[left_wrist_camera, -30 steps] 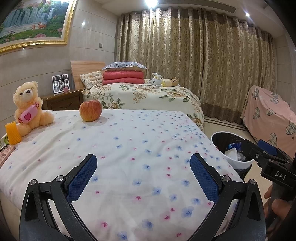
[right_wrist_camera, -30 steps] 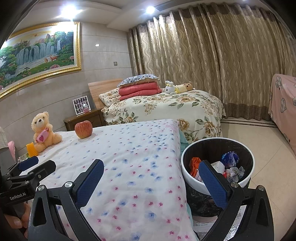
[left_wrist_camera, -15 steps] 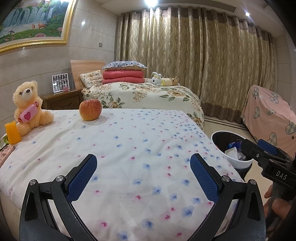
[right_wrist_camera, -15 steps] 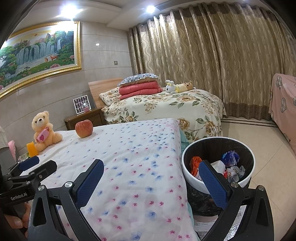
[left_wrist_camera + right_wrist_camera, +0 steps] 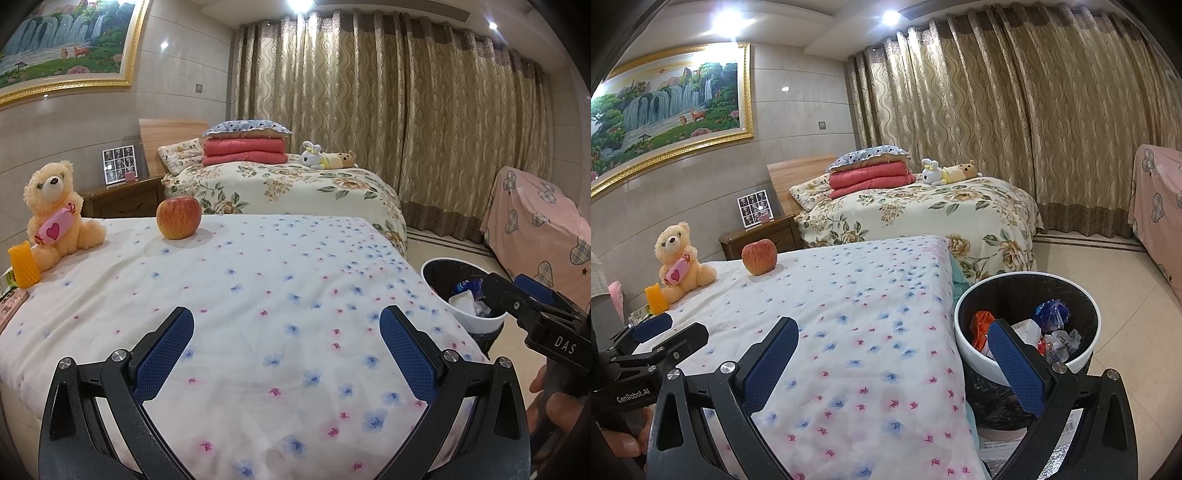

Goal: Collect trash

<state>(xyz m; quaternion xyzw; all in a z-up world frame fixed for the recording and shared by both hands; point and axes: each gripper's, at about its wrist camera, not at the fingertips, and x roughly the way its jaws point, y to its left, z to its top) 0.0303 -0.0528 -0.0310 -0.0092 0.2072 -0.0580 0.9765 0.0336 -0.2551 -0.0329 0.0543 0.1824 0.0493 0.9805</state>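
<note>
My left gripper (image 5: 286, 321) hovers open and empty over the near bed's flowered sheet (image 5: 295, 266). My right gripper (image 5: 892, 328) is open and empty too, straddling the bed's right edge and the trash bin (image 5: 1027, 275). The bin is round, white-rimmed with a black liner, and stands on the floor beside the bed. Inside lie an orange wrapper (image 5: 980, 325), a blue wrapper (image 5: 1051, 312) and crumpled paper (image 5: 1062, 341). The left wrist view shows the bin (image 5: 476, 324) at right, behind my right gripper (image 5: 513, 286). An orange foam net (image 5: 24, 266) sits at the sheet's far left.
A red apple (image 5: 179, 218) and a teddy bear (image 5: 55, 218) rest at the bed's far end. A wooden nightstand (image 5: 761, 236) and a second floral bed (image 5: 923, 210) lie beyond. Tiled floor (image 5: 1108, 266) stretches right of the bin toward pink-covered furniture (image 5: 535, 214).
</note>
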